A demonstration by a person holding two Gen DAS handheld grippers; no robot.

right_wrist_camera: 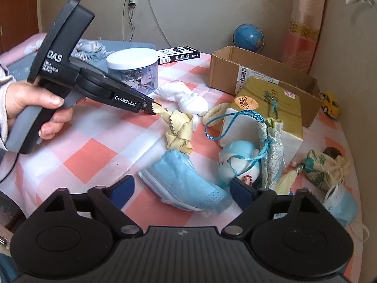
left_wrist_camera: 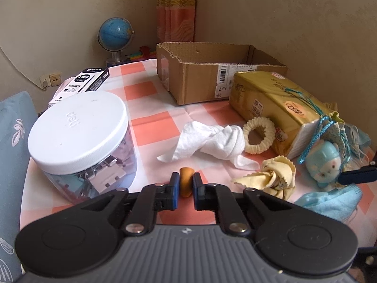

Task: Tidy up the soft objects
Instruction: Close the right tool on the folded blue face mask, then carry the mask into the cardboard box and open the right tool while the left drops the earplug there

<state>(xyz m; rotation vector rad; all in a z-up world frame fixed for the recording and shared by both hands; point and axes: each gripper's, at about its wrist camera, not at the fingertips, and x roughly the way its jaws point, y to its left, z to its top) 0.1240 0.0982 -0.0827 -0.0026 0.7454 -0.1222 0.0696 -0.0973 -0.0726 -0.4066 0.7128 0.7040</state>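
The left gripper is clamped on a small orange piece near the table's middle. The right gripper is spread apart around a blue face mask at the near edge, its fingers clear of it.

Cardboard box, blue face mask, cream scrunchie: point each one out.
cardboard box (left_wrist_camera: 195, 82): left wrist view, on its front wall.
blue face mask (right_wrist_camera: 186, 184): right wrist view, on its pleated middle.
cream scrunchie (left_wrist_camera: 271, 127): left wrist view, on the ring's right side.
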